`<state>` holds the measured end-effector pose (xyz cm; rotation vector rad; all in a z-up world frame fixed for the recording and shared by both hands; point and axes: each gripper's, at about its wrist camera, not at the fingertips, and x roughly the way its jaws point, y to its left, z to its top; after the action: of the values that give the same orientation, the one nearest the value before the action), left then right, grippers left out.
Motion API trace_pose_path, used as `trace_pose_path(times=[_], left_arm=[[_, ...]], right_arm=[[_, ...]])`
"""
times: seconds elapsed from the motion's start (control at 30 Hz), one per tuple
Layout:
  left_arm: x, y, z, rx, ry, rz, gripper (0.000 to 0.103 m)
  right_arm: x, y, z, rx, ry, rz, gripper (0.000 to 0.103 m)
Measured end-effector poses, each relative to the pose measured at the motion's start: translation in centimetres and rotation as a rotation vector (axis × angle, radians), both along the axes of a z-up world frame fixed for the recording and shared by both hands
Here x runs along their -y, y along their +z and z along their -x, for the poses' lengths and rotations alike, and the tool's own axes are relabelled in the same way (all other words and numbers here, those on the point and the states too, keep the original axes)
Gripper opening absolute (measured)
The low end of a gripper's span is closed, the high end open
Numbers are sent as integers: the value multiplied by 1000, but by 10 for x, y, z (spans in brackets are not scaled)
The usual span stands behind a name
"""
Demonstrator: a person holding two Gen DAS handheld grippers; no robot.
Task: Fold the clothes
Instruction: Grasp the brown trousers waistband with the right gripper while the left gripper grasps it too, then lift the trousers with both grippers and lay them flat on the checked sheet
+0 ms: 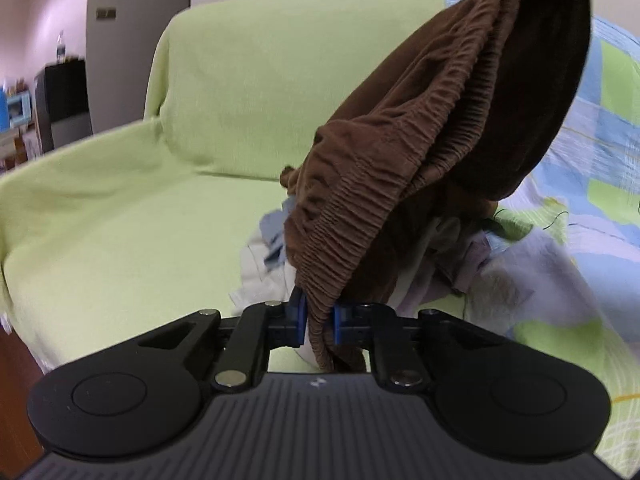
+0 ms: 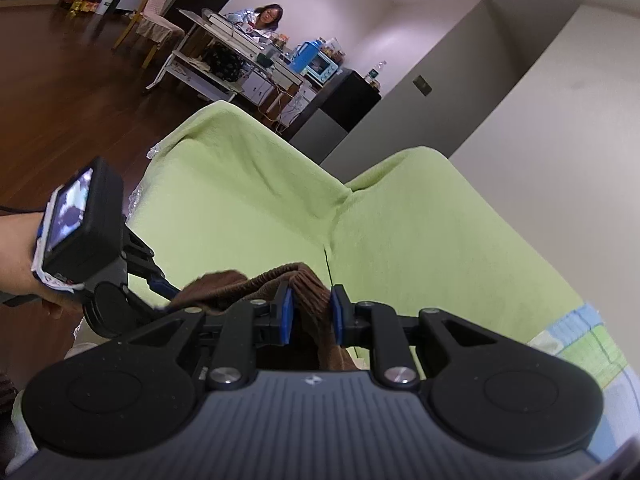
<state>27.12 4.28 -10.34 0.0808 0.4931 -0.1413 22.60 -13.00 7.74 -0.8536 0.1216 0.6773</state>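
Brown ribbed cloth, a pair of shorts (image 1: 440,152) with a gathered elastic waistband, is hanging in the air over a sofa (image 1: 224,92) draped in a pale green cover. The left gripper (image 1: 319,322) is clamping one stretch of the waistband: its blue pads (image 1: 301,320) are pressing on the bunched elastic from both sides, and a short fold of the fabric is drooping below the jaws. From there the garment is rising up and to the right, toward the upper edge of the left wrist view, where a dark part of the other tool is just showing. The right gripper (image 2: 311,314) is likewise pinching the brown waistband (image 2: 304,280) between its blue pads (image 2: 286,314), with the cloth humped up over the jaws and trailing off to the left toward the other tool. In the right wrist view the person's left hand (image 2: 18,256) is gripping that tool, whose small screen (image 2: 70,210) is facing the camera. Beneath the shorts, on the seat, a heap of other laundry (image 1: 272,268) in white, light blue and lilac is lying, and beside it a patchwork sheet (image 1: 600,152) in blue, green and lilac is spreading over the right part of the sofa. Farther back in the room a person (image 2: 269,16) is sitting at a cluttered table (image 2: 224,36) on the dark wooden floor (image 2: 72,80).
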Motion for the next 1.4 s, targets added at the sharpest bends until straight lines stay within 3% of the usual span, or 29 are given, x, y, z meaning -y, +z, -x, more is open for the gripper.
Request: trace_pose_path(times=[0.13,0.37,0.47,0.57,0.7,0.8,0.9,1.1,1.23,1.4], left_arm=[[1,33,10,80,-30,-108,11],[31,169,45,266,-209,-357,11],[57,210,76,326,-306,-430,11],[88,248,121,402,-413,-489,11],[126,281,182,481,-563,-498,11],[152,290,230,522,-679,-503,11],[186,278,264,521,-805,-492,11],[238,257,275,499,-957,-473,11],[267,256,246,491,-1008,-476,11],[323,232,185,447,-1026,-496,11]], right_arm=[[5,5,-5,21,-26,-16,15],[57,75,21,130,-145,-149,10],[85,100,46,167,-186,-191,9],[125,129,93,226,-242,-251,9],[180,151,181,310,-328,-309,8],[216,157,240,331,-384,-357,8],[248,151,307,345,-458,-372,8],[292,144,374,376,-608,-364,8],[313,145,382,393,-678,-347,8],[352,147,333,381,-733,-336,8]])
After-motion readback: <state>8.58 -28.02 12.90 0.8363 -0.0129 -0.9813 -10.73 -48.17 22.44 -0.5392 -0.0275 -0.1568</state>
